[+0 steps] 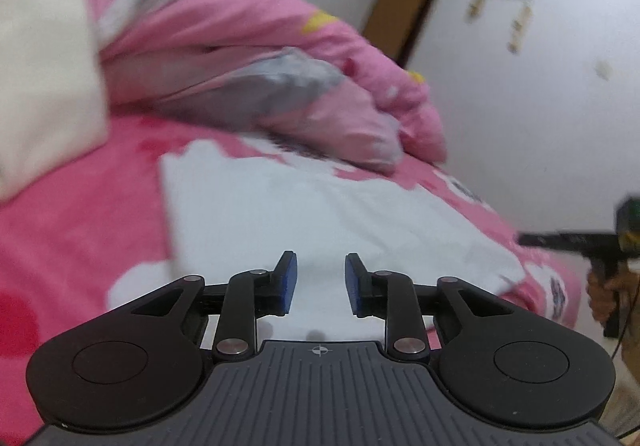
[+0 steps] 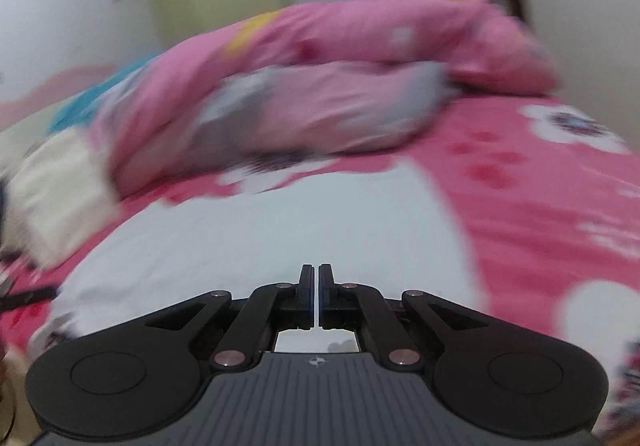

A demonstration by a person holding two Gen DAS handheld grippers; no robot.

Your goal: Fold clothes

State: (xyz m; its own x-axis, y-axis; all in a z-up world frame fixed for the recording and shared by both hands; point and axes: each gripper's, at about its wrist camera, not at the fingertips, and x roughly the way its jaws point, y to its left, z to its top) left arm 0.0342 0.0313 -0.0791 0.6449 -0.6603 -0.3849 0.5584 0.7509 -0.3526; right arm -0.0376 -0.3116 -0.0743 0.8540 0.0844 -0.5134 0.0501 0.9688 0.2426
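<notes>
White garment (image 1: 320, 214) flat on pink bed sheet (image 1: 80, 246), near rumpled pink quilt (image 1: 240, 58). Left gripper (image 1: 321, 282) apart, empty, above garment's near edge. Right gripper (image 2: 319, 296) together, gripping nothing.

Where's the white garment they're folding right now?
The white garment lies flat on the pink bed sheet, just ahead of both grippers in both wrist views, with the bunched pink quilt behind it.

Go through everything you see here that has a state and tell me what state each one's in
left gripper: open, nothing between the pads
right gripper: shut, empty
white garment: lying flat on the bed
pink quilt: bunched in a heap behind the garment
door: cannot tell, blurred
</notes>
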